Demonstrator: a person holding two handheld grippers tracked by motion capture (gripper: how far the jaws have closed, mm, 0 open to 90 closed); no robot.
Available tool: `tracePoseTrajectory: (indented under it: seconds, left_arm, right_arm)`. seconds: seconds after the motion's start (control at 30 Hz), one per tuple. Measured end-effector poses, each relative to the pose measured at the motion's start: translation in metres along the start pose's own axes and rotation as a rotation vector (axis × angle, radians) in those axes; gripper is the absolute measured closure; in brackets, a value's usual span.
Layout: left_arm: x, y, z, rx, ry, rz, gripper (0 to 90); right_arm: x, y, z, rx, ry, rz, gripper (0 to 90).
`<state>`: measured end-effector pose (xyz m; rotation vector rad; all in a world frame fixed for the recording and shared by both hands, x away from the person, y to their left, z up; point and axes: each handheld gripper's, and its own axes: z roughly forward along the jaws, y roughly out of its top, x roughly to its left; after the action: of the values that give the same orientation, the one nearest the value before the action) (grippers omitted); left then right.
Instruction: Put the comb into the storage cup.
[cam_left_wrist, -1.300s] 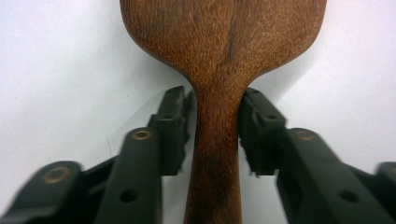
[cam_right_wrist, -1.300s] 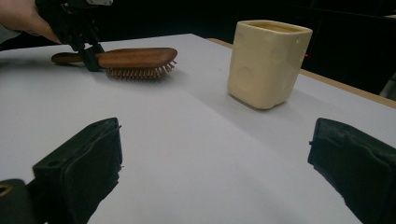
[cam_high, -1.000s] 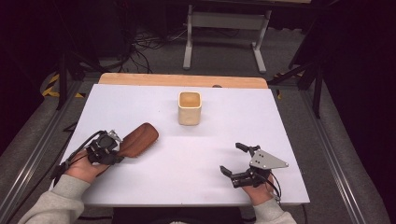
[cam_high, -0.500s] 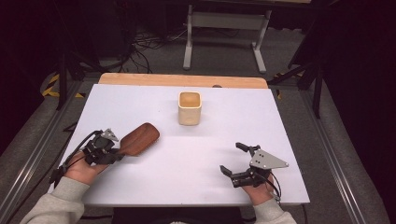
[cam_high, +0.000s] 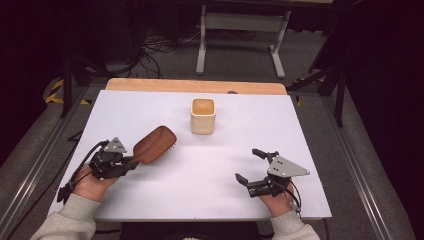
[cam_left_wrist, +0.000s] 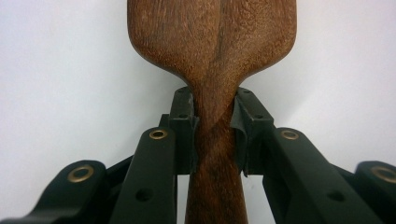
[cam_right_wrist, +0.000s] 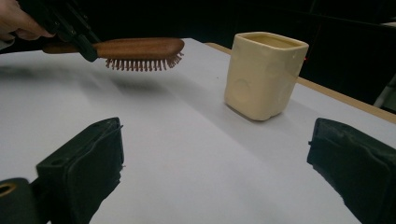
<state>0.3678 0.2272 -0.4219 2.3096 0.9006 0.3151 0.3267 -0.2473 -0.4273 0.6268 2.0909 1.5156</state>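
My left gripper is clamped on the hairbrush handle, lifted off the desk near its left edge; cup unreached. My right gripper is agape.

The oval wooden hairbrush is reddish brown with darker grain streaks running along its back and handle, and its bristles are a dull pinkish brown. The square ceramic cup is pale cream, its inside a warmer tan. The flat table top is plain white, edged at the far side by a light wooden strip.
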Motion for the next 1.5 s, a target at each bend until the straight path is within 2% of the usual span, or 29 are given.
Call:
tracePoseTrajectory:
  seconds: [0.13, 0.17, 0.23, 0.43, 0.47, 0.57, 0.83, 1.07, 1.27, 1.5]
  left_arm:
    - [-0.008, 0.002, -0.004, -0.082, -0.011, 0.005, 72.4]
    - [-0.008, 0.002, -0.004, -0.082, -0.011, 0.005, 72.4]
    - [-0.014, 0.002, -0.006, -0.136, -0.019, 0.014, 72.4]
    - [-0.024, 0.004, -0.010, -0.217, -0.017, 0.040, 72.4]
    - [-0.024, 0.004, -0.010, -0.217, -0.017, 0.040, 72.4]
    - [-0.029, 0.004, -0.012, -0.270, -0.019, 0.048, 72.4]
    - [-0.050, 0.005, -0.008, -0.387, 0.005, 0.093, 72.4]
    - [-0.058, 0.006, -0.002, -0.417, -0.005, 0.107, 72.4]
    - [-0.062, 0.006, 0.002, -0.439, -0.016, 0.098, 72.4]
    - [-0.066, 0.008, 0.007, -0.430, -0.030, 0.111, 72.3]
  right_arm:
    - [-0.001, 0.007, 0.003, 0.004, 0.009, -0.002, 4.0]
    - [-0.001, 0.007, 0.003, 0.004, 0.009, -0.002, 4.0]
    - [0.000, 0.014, 0.006, 0.004, 0.017, -0.010, 4.2]
    - [0.001, 0.025, 0.014, 0.008, 0.039, -0.027, 4.4]
    - [0.001, 0.025, 0.014, 0.008, 0.039, -0.027, 4.4]
    - [0.002, 0.031, 0.019, 0.016, 0.056, -0.027, 4.4]
    - [0.006, 0.047, 0.031, 0.030, 0.099, -0.036, 4.4]
    - [0.009, 0.059, 0.044, 0.058, 0.134, -0.038, 4.3]
    - [0.012, 0.069, 0.053, 0.078, 0.156, -0.036, 4.2]
    - [0.016, 0.083, 0.073, 0.105, 0.195, -0.022, 3.9]
